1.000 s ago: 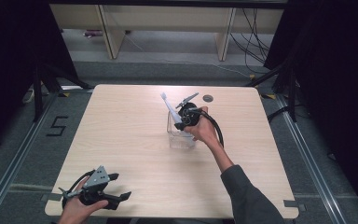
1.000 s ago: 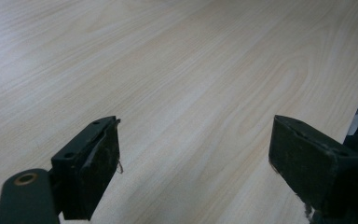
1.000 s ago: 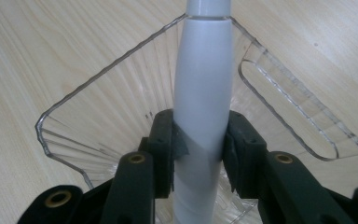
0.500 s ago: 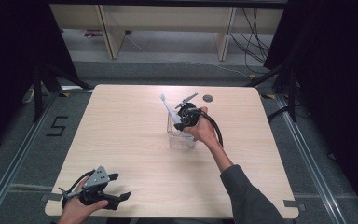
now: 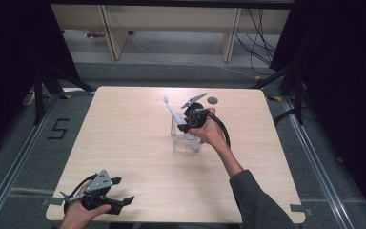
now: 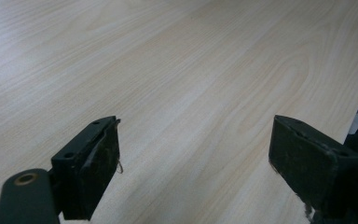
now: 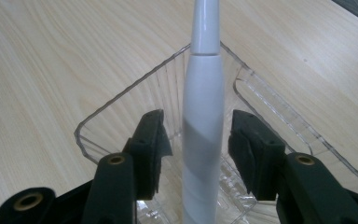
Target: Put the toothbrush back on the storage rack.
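My right gripper (image 7: 196,140) sits over the clear plastic box (image 7: 121,107) near the middle of the table (image 5: 124,124). Its jaws stand a little apart on either side of a white toothbrush (image 7: 201,116), with a gap showing on each side, so they are not pinching it. The toothbrush stands in the box, tilted. My left gripper (image 6: 193,163) rests at the table's near left corner, jaws spread wide over bare wood.

The high view looks forward and down from above the near edge of the pale wood-grain table (image 5: 138,143), taking in its whole top. The left gripper view skims low over bare table near that edge. The right gripper view sits close above the clear plastic rectangular container (image 7: 121,121) mid-table, shared with the high view (image 5: 183,140).
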A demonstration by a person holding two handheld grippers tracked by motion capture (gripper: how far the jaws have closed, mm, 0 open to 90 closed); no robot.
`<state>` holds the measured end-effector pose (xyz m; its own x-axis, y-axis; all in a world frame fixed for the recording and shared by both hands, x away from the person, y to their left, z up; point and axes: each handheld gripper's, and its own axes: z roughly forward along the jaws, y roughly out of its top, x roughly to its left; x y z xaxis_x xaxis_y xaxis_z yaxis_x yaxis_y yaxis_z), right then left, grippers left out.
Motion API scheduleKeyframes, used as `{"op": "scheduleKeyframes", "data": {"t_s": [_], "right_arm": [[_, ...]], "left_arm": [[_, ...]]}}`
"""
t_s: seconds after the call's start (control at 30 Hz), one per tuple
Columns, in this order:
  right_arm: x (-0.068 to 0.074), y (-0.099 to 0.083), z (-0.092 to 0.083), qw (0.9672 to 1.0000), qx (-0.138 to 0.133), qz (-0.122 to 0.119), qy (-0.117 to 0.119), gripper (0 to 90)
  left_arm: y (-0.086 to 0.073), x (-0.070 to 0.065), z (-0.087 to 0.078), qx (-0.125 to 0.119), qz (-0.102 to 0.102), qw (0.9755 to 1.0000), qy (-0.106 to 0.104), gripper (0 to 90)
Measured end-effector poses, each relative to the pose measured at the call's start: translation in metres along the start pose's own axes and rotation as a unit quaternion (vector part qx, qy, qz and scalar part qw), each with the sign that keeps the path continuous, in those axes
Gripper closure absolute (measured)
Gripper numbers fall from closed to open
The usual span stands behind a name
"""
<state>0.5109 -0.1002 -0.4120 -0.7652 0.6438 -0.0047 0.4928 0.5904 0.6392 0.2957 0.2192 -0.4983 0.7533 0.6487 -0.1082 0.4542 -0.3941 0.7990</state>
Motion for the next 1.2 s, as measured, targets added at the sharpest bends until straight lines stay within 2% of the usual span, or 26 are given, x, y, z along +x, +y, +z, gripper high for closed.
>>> {"op": "scheduleKeyframes", "data": {"t_s": [0.03, 0.07, 0.1, 0.13, 0.17, 0.2, 0.23, 0.27, 0.3, 0.33, 0.4, 0.47, 0.6, 0.63, 0.67, 0.7, 0.83, 0.87, 0.93, 0.97, 1.0, 1.1, 1.2], "right_arm": [[0.002, 0.000, -0.003, 0.9997, 0.006, 0.024, -0.002, 53.2], [0.002, 0.000, -0.003, 0.9997, 0.006, 0.024, -0.002, 53.2], [-0.002, 0.000, -0.003, 0.9999, -0.009, -0.003, 0.004, 52.2], [0.000, 0.000, -0.004, 0.9999, -0.011, 0.008, 0.003, 50.9], [0.000, 0.000, -0.006, 0.9999, -0.008, 0.009, 0.004, 50.4], [0.002, -0.001, -0.008, 0.9996, 0.000, 0.030, 0.001, 49.8], [0.001, 0.000, -0.008, 0.9997, -0.006, 0.025, 0.003, 49.5], [0.000, 0.000, -0.010, 0.9997, -0.010, 0.022, 0.005, 49.1], [0.000, 0.000, -0.010, 0.9997, -0.010, 0.022, 0.005, 49.1], [0.001, -0.001, -0.010, 0.9995, -0.021, 0.025, 0.001, 48.0], [0.000, -0.001, -0.012, 0.9997, -0.017, 0.018, 0.003, 47.9], [-0.001, -0.001, -0.014, 0.9996, -0.026, 0.000, 0.009, 47.9], [-0.001, -0.001, -0.015, 0.9994, -0.035, 0.004, 0.003, 47.5], [-0.001, 0.000, -0.016, 0.9995, -0.030, 0.003, 0.010, 47.5], [-0.002, 0.000, -0.015, 0.9992, -0.040, -0.002, 0.009, 47.4], [0.000, 0.000, -0.017, 0.9993, -0.034, 0.008, 0.014, 47.3], [0.001, 0.000, -0.020, 0.9993, -0.034, 0.006, 0.011, 47.0], [0.001, 0.000, -0.020, 0.9992, -0.040, 0.008, 0.004, 46.9], [0.000, -0.001, -0.024, 0.9992, -0.039, 0.006, 0.010, 46.3], [0.000, -0.001, -0.023, 0.9988, -0.049, 0.000, 0.000, 46.1], [0.000, -0.001, -0.027, 0.9989, -0.045, 0.005, 0.008, 45.1], [0.001, -0.001, -0.029, 0.9985, -0.053, 0.008, 0.010, 44.2], [0.001, -0.002, -0.034, 0.9985, -0.054, 0.005, 0.005, 42.6]], "left_arm": [[0.000, 0.000, 0.000, 0.000, 0.000, 1.0000, 0.000, 15.7], [0.000, 0.000, 0.000, 0.000, 0.000, 1.0000, 0.000, 15.7], [0.000, 0.000, 0.000, 0.000, 0.000, 1.0000, -0.001, 15.7], [0.000, 0.000, 0.000, 0.000, -0.001, 1.0000, -0.002, 15.7], [0.000, 0.000, 0.000, 0.000, -0.001, 1.0000, -0.002, 15.7], [0.000, -0.002, -0.001, 0.002, -0.010, 0.9999, -0.002, 15.7], [0.000, -0.002, -0.001, 0.002, -0.010, 0.9999, -0.002, 15.7], [0.000, 0.000, 0.000, -0.006, -0.002, 1.0000, -0.006, 15.7], [0.000, 0.000, 0.000, -0.006, -0.002, 1.0000, -0.006, 15.7], [0.000, 0.000, 0.000, -0.005, 0.003, 1.0000, -0.003, 15.7], [0.000, 0.000, 0.000, -0.007, 0.001, 1.0000, -0.004, 15.7], [0.000, -0.001, 0.000, -0.003, 0.000, 1.0000, -0.001, 15.7], [0.000, 0.000, 0.001, -0.006, 0.005, 1.0000, -0.003, 15.7], [0.000, 0.000, 0.000, -0.006, 0.005, 1.0000, -0.003, 15.7], [0.000, 0.000, 0.000, -0.007, 0.004, 1.0000, -0.003, 15.7], [0.000, 0.000, 0.000, -0.007, 0.004, 1.0000, -0.003, 15.7], [0.000, 0.000, 0.000, -0.007, 0.004, 1.0000, -0.003, 15.7], [0.000, 0.000, 0.000, -0.007, 0.005, 1.0000, -0.002, 15.7], [0.000, 0.001, 0.000, -0.008, 0.007, 0.9999, -0.001, 15.7], [0.000, 0.000, 0.001, -0.009, 0.004, 0.9999, -0.002, 15.7], [0.000, 0.000, 0.001, -0.009, 0.004, 0.9999, -0.002, 15.7], [0.000, 0.000, 0.001, -0.009, 0.004, 0.9999, -0.002, 15.7], [0.001, 0.001, -0.001, 0.000, 0.010, 0.9999, 0.000, 15.7]]}}
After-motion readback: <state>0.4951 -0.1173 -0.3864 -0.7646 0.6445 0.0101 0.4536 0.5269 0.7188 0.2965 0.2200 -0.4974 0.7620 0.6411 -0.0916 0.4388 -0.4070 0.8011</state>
